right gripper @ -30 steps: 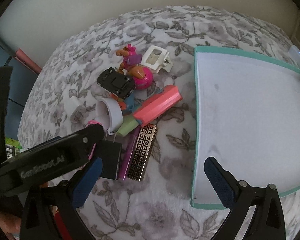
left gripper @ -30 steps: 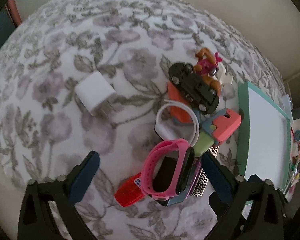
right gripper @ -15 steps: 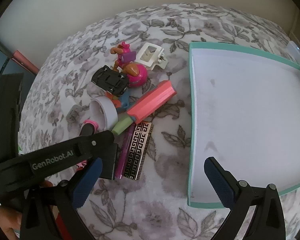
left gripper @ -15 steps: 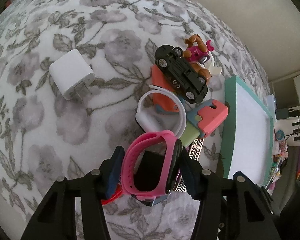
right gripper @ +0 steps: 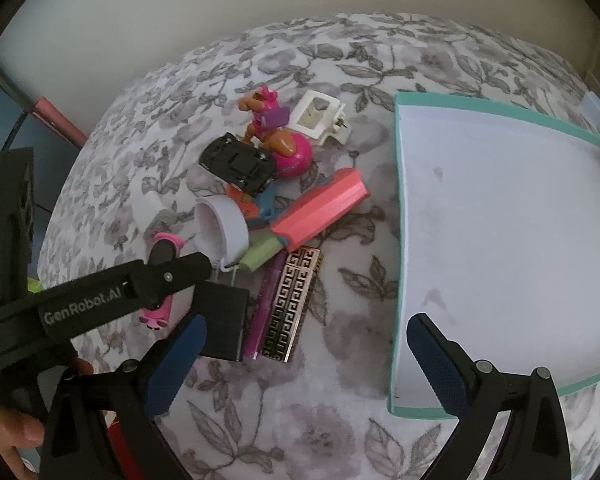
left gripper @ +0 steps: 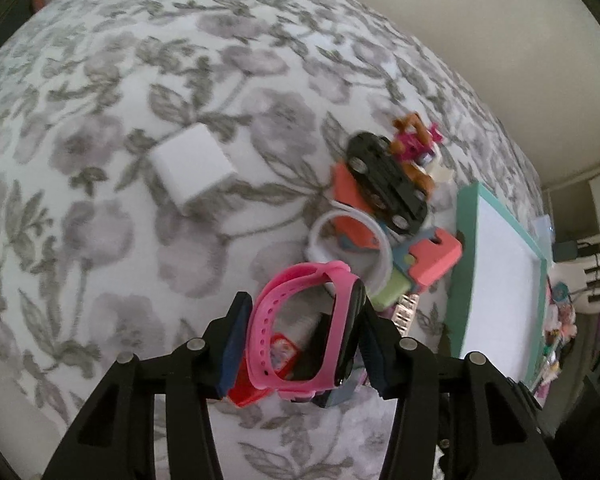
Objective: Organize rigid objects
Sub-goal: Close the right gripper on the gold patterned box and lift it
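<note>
My left gripper (left gripper: 302,340) is shut on a pink smartwatch (left gripper: 300,320), its fingers pressing the strap and the black face, and holds it lifted above the bedspread. The watch also shows in the right wrist view (right gripper: 162,280) behind the left gripper's arm. My right gripper (right gripper: 304,364) is open and empty, low over the bedspread between the pile and the teal-rimmed white tray (right gripper: 396,240). The pile holds a black toy car (right gripper: 236,162), a pink dog toy (right gripper: 276,136), a coral case (right gripper: 320,208), a white tape ring (right gripper: 224,226) and a gold patterned clip (right gripper: 290,304).
A white charger cube (left gripper: 194,168) lies apart on the floral bedspread, left of the pile. A black charger (right gripper: 222,316), a purple bar (right gripper: 266,308) and a white hair clip (right gripper: 320,118) lie in the pile. A red item (left gripper: 256,376) lies under the watch. Room clutter shows beyond the tray.
The left gripper closed onto the pink watch and raised it off the pile. The right gripper stayed open and drifted slightly.
</note>
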Action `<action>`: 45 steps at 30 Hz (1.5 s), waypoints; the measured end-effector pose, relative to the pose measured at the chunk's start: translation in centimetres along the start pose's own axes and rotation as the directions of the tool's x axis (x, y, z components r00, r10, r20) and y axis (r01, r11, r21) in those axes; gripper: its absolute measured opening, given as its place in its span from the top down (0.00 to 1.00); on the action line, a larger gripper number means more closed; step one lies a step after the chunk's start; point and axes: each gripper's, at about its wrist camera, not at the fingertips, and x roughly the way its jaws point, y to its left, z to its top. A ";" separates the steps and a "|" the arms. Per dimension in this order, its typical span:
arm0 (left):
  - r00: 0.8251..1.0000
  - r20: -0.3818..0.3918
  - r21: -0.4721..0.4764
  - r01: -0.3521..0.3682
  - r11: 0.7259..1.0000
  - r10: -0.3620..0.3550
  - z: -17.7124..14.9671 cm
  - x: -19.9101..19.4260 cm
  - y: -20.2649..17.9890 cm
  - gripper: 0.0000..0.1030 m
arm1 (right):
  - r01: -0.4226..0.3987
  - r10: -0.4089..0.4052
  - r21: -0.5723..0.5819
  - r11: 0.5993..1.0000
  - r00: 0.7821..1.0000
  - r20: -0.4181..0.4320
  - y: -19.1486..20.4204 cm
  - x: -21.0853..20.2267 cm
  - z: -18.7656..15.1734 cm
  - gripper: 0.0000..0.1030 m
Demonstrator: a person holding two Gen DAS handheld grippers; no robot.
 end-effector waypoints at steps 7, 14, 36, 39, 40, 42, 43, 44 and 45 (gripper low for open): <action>0.999 0.025 -0.046 -0.046 0.998 0.047 0.1 -0.5 1.5 0.49 | -0.026 0.026 -0.007 1.000 1.000 0.012 0.6 0.1 0.1 0.19; 0.998 0.024 -0.048 -0.058 0.997 0.059 0.0 -0.6 1.9 0.49 | 0.003 -0.003 -0.022 1.000 1.000 -0.023 0.8 1.4 0.0 0.29; 0.997 -0.007 -0.048 -0.072 0.996 0.071 -0.2 0.1 2.3 0.49 | 0.114 -0.119 -0.050 0.992 0.989 -0.091 0.7 4.5 0.2 0.54; 0.997 -0.018 -0.049 -0.081 0.995 0.080 -0.2 0.4 2.4 0.49 | 0.134 -0.141 -0.083 0.988 0.986 -0.089 1.3 4.9 0.1 0.56; 0.996 -0.020 -0.049 -0.083 0.995 0.082 -0.2 0.5 2.4 0.49 | 0.146 -0.155 -0.099 0.984 0.984 -0.086 1.6 5.0 0.2 0.57; 0.996 -0.024 -0.047 -0.086 0.995 0.085 -0.1 0.6 2.3 0.49 | 0.157 -0.166 -0.112 0.981 0.983 -0.078 1.8 5.2 0.2 0.58; 0.996 -0.024 -0.044 -0.091 0.995 0.090 -0.1 0.6 2.2 0.49 | 0.161 -0.170 -0.115 0.980 0.983 -0.075 1.9 5.3 0.3 0.58; 0.995 -0.026 -0.042 -0.096 0.995 0.095 0.0 0.8 2.2 0.49 | 0.165 -0.174 -0.118 0.979 0.982 -0.071 2.0 5.4 0.4 0.59; 0.995 -0.028 -0.040 -0.100 0.994 0.099 0.1 1.0 2.1 0.49 | 0.170 -0.179 -0.125 0.978 0.981 -0.068 2.1 5.5 0.5 0.59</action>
